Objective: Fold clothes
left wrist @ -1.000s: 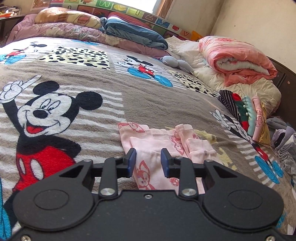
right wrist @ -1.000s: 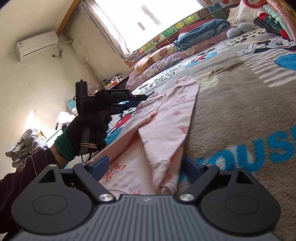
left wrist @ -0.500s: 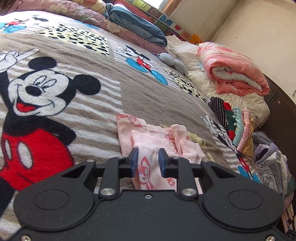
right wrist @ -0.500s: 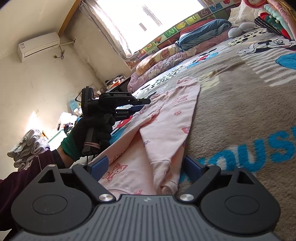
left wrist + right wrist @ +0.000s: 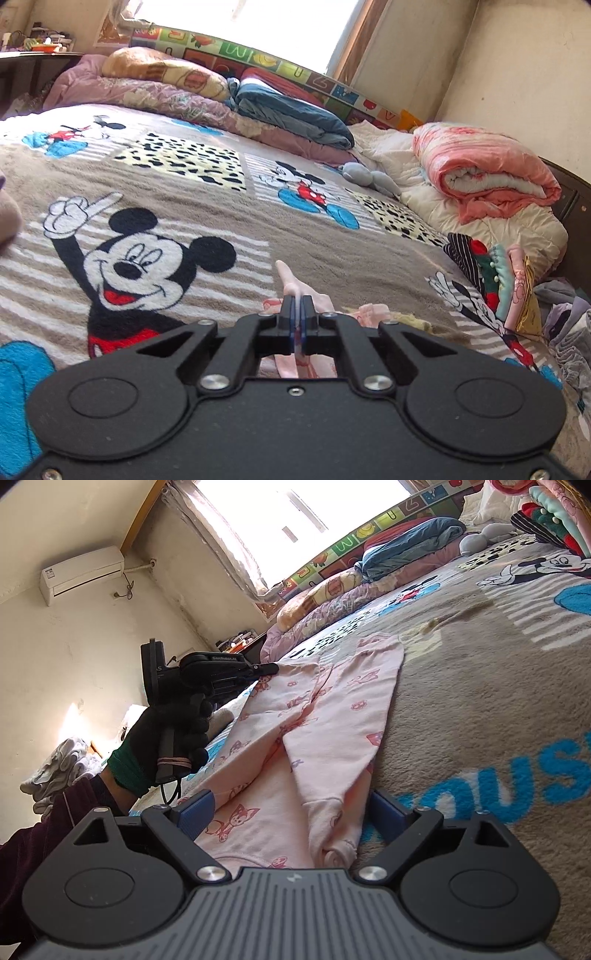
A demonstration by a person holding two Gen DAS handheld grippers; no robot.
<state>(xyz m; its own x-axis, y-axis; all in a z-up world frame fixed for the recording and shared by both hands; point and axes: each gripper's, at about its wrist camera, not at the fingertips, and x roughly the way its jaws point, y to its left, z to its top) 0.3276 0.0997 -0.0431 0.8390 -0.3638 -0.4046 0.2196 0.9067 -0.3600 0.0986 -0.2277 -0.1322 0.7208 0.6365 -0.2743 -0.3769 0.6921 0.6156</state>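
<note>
Right wrist view shows the pink printed garment [image 5: 314, 716] lying on the Mickey Mouse blanket [image 5: 480, 709] of the bed, its long axis running away from the right gripper [image 5: 291, 808] toward the window, one side already turned over the middle. The right gripper's jaws stand wide apart, straddling the near end where a rolled cuff sits, gripping nothing. The left gripper [image 5: 271, 669], held in a gloved hand [image 5: 173, 738], is pinched together on the far left edge of the cloth; the left wrist view confirms pink fabric clamped between its closed jaws [image 5: 298, 317]. The left gripper therefore holds the edge that any fold across would carry toward the right side.
</note>
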